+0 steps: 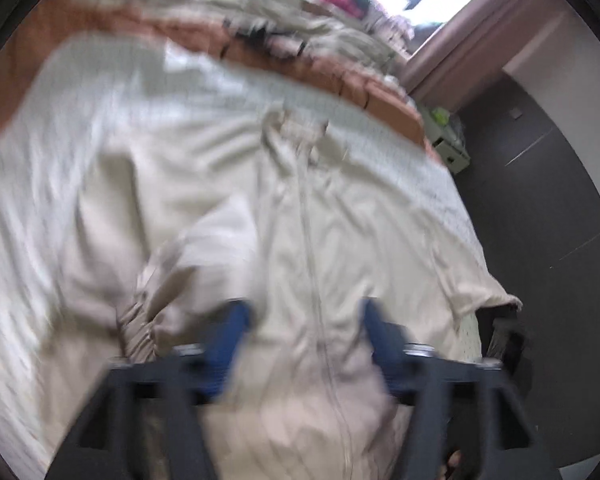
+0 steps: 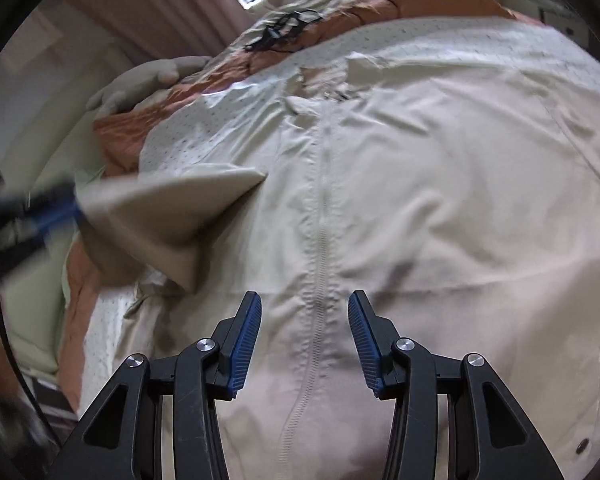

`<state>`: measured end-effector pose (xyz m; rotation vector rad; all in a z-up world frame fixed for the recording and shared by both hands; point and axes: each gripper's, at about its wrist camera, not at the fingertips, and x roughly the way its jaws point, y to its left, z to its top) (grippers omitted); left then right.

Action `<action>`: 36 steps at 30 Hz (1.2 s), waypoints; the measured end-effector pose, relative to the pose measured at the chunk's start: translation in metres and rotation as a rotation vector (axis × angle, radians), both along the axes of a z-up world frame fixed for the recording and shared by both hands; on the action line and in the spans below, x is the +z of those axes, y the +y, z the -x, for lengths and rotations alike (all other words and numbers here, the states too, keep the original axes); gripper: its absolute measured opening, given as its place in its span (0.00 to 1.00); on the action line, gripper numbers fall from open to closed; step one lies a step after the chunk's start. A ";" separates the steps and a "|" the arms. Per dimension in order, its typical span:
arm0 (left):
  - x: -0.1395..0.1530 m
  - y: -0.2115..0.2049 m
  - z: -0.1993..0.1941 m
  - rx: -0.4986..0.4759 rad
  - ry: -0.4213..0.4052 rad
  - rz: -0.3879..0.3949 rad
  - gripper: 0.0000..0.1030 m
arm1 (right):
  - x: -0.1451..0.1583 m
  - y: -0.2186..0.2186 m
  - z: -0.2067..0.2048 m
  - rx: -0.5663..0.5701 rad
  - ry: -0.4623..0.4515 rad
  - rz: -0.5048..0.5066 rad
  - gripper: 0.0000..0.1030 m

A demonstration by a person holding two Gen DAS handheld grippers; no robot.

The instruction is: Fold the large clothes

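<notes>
A large beige jacket [image 2: 400, 184] lies spread across a bed [image 2: 188, 140] with a dotted white sheet, filling the middle of both views, its zipper [image 2: 320, 272] running down the centre of the frame. The right claw [image 2: 305, 312] hangs over the zipper at lower centre, its blue pads spread apart with nothing pinched. In the left wrist view the left claw [image 1: 306, 320] (heavily blurred) also stands spread over the jacket [image 1: 300, 220]. At the left edge of the right wrist view, the left claw [image 2: 56, 204] appears just beside a raised sleeve fold [image 2: 172, 208]; whether it touches cannot be told. An orange quilt [image 2: 420, 4] lies along the upper frame.
</notes>
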<state>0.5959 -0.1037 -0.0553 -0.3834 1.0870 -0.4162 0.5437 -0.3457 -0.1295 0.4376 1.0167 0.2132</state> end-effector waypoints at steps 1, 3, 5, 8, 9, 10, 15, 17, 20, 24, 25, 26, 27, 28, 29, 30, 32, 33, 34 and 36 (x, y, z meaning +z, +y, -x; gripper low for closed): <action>-0.010 0.003 0.006 0.009 0.014 0.016 0.68 | -0.002 -0.002 -0.002 -0.005 0.007 -0.009 0.45; -0.023 0.014 0.017 0.030 0.038 0.053 0.68 | -0.003 -0.005 -0.002 -0.017 0.014 -0.027 0.45; -0.029 0.027 0.031 0.062 0.042 0.074 0.68 | -0.001 -0.006 -0.002 -0.018 0.004 -0.025 0.45; -0.025 0.041 0.048 0.109 0.016 0.059 0.68 | 0.002 -0.002 -0.002 -0.013 -0.014 -0.009 0.45; -0.021 0.046 0.054 0.130 -0.003 0.067 0.68 | 0.003 0.001 -0.002 -0.010 -0.018 -0.006 0.45; -0.017 0.051 0.061 0.148 -0.023 0.087 0.68 | 0.003 0.002 -0.002 -0.007 -0.024 -0.005 0.45; 0.000 0.060 0.081 0.209 -0.151 0.094 0.68 | 0.012 0.014 0.001 0.020 -0.082 0.018 0.45; 0.001 0.064 0.082 0.248 -0.188 0.037 0.68 | 0.017 0.020 0.004 0.032 -0.108 0.031 0.45; -0.006 0.073 0.078 0.298 -0.213 -0.027 0.68 | 0.026 0.034 0.007 0.074 -0.151 0.050 0.45; -0.025 0.092 0.075 0.347 -0.205 -0.033 0.66 | 0.037 0.059 0.014 0.136 -0.207 0.126 0.45; -0.028 0.096 0.074 0.356 -0.199 -0.034 0.62 | 0.039 0.065 0.016 0.149 -0.226 0.142 0.45; -0.029 0.100 0.073 0.359 -0.192 -0.034 0.61 | 0.040 0.070 0.016 0.154 -0.234 0.158 0.45; -0.031 0.106 0.071 0.359 -0.186 -0.029 0.59 | 0.040 0.076 0.016 0.158 -0.236 0.175 0.45; -0.031 0.111 0.071 0.360 -0.188 -0.021 0.59 | 0.040 0.079 0.015 0.163 -0.237 0.173 0.45; -0.032 0.118 0.071 0.366 -0.194 -0.016 0.58 | 0.039 0.084 0.014 0.172 -0.239 0.165 0.45; -0.032 0.125 0.072 0.382 -0.200 -0.017 0.58 | 0.038 0.088 0.013 0.180 -0.240 0.163 0.45; -0.036 0.136 0.074 0.403 -0.193 -0.011 0.54 | 0.038 0.101 0.010 0.201 -0.249 0.181 0.45; -0.039 0.141 0.075 0.405 -0.184 -0.001 0.49 | 0.038 0.105 0.011 0.208 -0.255 0.188 0.45; -0.043 0.147 0.076 0.409 -0.172 0.009 0.46 | 0.039 0.111 0.010 0.220 -0.263 0.193 0.45; -0.047 0.156 0.079 0.425 -0.159 0.011 0.45 | 0.038 0.120 0.010 0.239 -0.266 0.185 0.45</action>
